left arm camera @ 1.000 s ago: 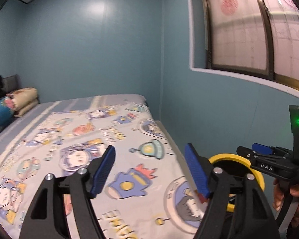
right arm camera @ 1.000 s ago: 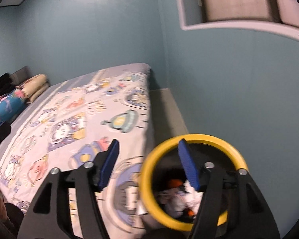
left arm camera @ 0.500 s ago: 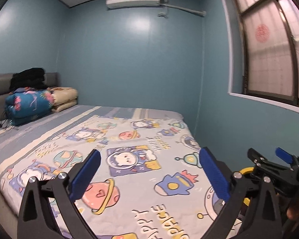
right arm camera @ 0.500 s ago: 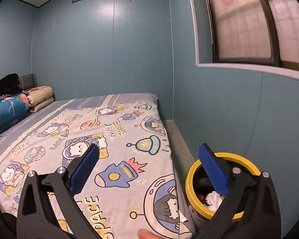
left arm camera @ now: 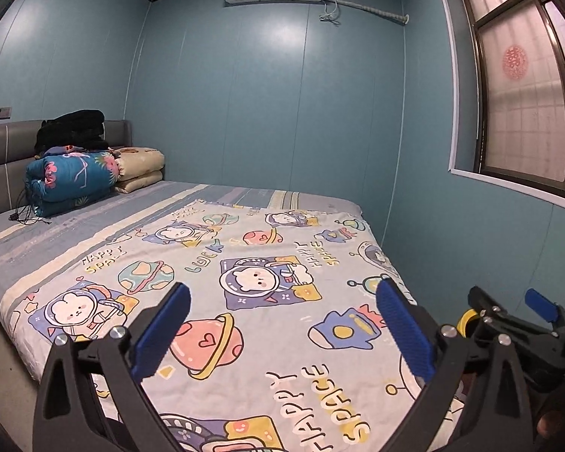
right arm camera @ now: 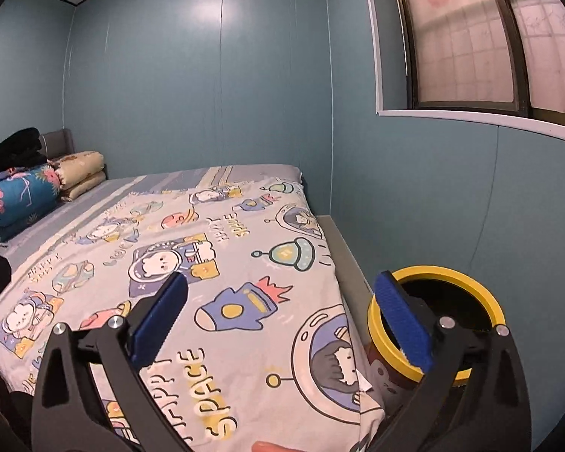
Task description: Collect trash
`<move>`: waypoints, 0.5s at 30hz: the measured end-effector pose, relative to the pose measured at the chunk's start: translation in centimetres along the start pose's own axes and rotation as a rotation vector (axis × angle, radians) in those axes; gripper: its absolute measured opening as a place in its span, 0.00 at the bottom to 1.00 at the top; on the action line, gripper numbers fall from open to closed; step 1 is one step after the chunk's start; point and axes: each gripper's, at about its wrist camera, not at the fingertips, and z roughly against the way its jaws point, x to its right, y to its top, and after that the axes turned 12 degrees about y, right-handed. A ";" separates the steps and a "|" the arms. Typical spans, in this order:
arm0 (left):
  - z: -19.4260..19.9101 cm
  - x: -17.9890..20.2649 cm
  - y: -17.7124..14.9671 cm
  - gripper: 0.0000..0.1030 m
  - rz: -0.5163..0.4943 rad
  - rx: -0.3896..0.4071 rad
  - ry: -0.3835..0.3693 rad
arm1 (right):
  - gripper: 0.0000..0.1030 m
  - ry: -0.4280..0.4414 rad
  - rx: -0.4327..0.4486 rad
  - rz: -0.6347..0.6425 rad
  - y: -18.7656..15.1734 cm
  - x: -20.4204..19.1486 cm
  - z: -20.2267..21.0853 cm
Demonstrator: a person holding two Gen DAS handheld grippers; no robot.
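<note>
Beside the bed (right arm camera: 245, 301), the upright, yellow-rimmed bin (right arm camera: 471, 282) is partly hidden behind the right gripper (right arm camera: 282, 320); both grippers' fingers (left arm camera: 403, 324) gape empty.

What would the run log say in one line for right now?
left gripper: open, empty | right gripper: open, empty | yellow-rimmed trash bin: on floor beside bed | trash on bed: none seen

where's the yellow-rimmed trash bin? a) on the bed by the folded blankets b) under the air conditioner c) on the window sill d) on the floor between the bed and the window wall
d: the yellow-rimmed trash bin stands in the gap between the bed and the window wall.
</note>
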 end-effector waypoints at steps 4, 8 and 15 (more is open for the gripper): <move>0.0 0.2 0.0 0.92 0.004 0.004 0.002 | 0.92 0.004 -0.016 -0.013 -0.3 0.1 -0.2; -0.2 0.1 0.0 0.92 0.005 0.004 0.004 | 0.92 0.006 -0.027 -0.023 -0.3 0.2 -0.3; -0.6 -0.1 -0.3 0.92 0.012 -0.008 0.005 | 0.92 0.009 -0.034 -0.025 -0.5 0.2 -0.6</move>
